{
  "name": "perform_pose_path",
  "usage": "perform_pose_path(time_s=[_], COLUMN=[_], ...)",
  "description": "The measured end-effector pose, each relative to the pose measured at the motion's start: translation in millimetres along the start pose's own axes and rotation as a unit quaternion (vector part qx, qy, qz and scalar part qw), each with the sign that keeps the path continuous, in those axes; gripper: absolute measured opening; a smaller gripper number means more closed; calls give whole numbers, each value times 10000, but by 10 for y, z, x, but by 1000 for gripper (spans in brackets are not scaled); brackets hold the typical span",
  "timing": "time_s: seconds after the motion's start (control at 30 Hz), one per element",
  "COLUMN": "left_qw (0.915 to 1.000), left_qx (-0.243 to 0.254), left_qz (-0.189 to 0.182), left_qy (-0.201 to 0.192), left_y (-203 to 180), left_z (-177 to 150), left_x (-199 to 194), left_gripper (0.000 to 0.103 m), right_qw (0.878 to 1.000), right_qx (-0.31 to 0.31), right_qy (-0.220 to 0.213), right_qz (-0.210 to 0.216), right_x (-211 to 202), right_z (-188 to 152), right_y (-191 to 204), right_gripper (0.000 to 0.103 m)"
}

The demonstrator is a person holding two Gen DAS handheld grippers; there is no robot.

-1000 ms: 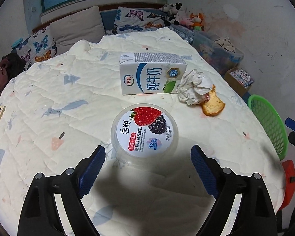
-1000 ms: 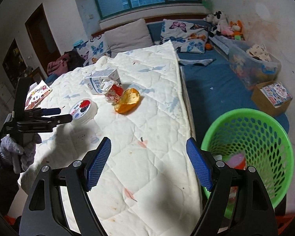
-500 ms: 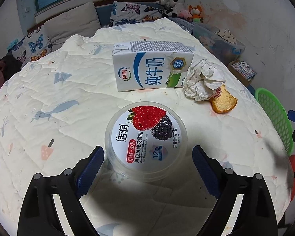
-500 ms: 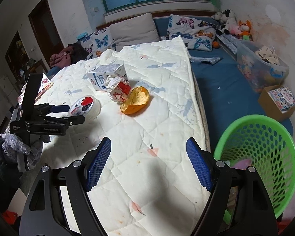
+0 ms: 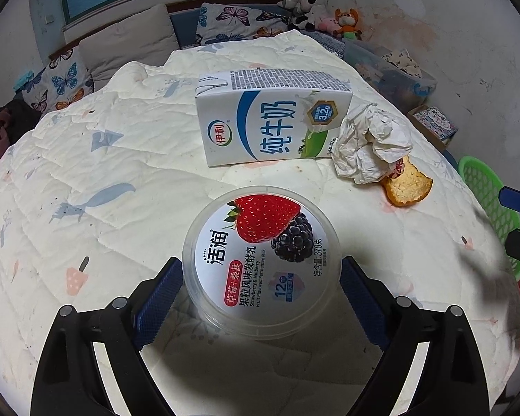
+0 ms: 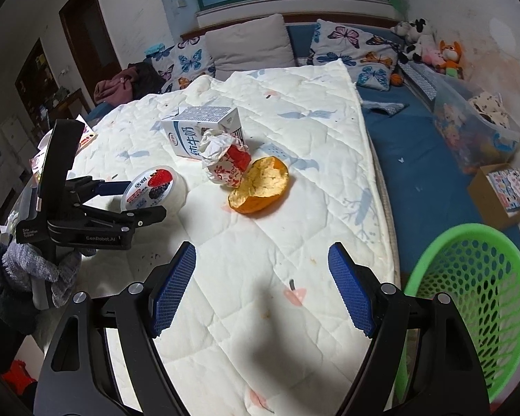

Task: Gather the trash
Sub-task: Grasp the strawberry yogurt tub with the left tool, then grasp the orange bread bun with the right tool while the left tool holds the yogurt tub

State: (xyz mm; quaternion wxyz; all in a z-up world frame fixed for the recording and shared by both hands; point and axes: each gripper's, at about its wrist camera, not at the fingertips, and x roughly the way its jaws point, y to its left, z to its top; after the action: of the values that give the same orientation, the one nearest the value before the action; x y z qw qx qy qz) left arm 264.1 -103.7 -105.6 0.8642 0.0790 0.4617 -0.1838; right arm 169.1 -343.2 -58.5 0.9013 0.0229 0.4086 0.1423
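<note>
The yogurt tub (image 5: 261, 260) is seen on the quilt (image 5: 121, 159) between the spread pads of the left gripper (image 5: 261, 298), seemingly untouched, while the open, empty right gripper (image 6: 261, 291) is farther off.

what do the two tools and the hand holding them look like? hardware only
Both tools: black plastic frames with silver pivot screws and blue textured finger pads. Left tool has white "GenRobot.AI" lettering on its side and a black upright block. The hand holding it wears a grey knit glove. No cables visible.
</note>
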Motion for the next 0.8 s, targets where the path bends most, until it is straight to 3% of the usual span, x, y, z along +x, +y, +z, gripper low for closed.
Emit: perform_pose_path(time_s=[0.3,0.8], left_qw=[9999,9996], left_qx=[118,-133], left_qz=[71,-21], left_qy=[-99,-230], left_y=[-20,179], left_z=[1,-13], left_x=[-17,-310], left_gripper=[87,87], right_qw=[9999,9993], right_qx=[-76,-240], right_qy=[130,293], right_qz=[-4,-40], right_x=[153,576], right_z=[36,243], right_y=[51,156], right_gripper=[79,79])
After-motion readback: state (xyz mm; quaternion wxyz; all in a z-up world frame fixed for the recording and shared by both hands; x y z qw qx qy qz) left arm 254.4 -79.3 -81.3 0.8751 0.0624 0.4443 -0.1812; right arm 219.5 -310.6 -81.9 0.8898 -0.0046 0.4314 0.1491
